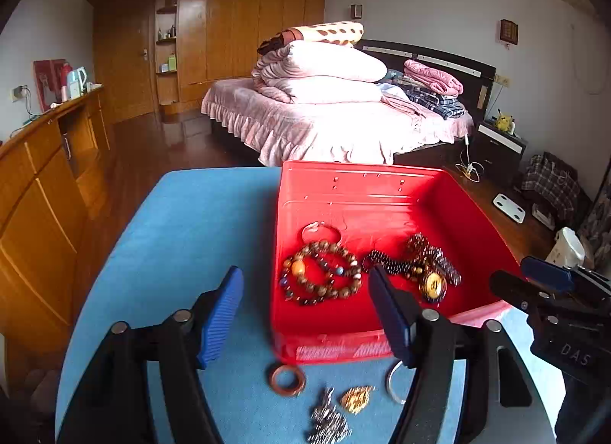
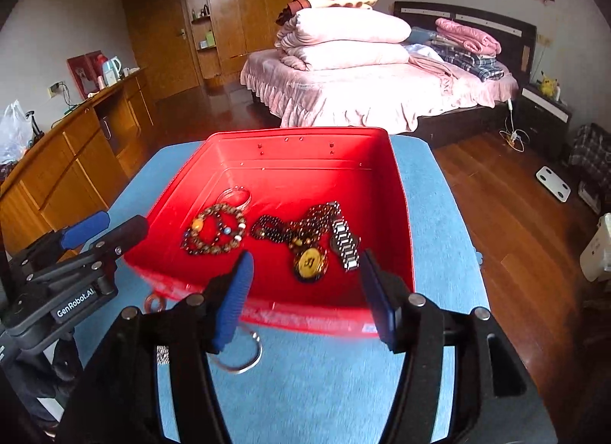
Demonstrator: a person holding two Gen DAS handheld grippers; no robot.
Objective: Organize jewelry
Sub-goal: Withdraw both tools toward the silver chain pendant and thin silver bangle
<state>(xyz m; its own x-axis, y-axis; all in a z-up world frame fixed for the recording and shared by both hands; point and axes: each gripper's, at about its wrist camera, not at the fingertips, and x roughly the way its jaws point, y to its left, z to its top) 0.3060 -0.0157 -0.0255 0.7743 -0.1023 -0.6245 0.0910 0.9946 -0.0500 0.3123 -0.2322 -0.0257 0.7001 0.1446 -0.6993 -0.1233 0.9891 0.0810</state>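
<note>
A red tray stands on the blue table. It holds brown bead bracelets, a clear bangle, a dark bead necklace with a gold pendant and a metal watch band. On the cloth in front of the tray lie a brown ring, a silver piece, a gold piece and a silver bangle. My left gripper hovers open over the tray's near left edge, holding nothing. My right gripper hovers open over the near right edge, also with nothing in it.
The blue table top ends a short way to the left of the tray and just behind it. Beyond it are a wooden floor, a bed with pink bedding, and a long wooden cabinet along the left wall.
</note>
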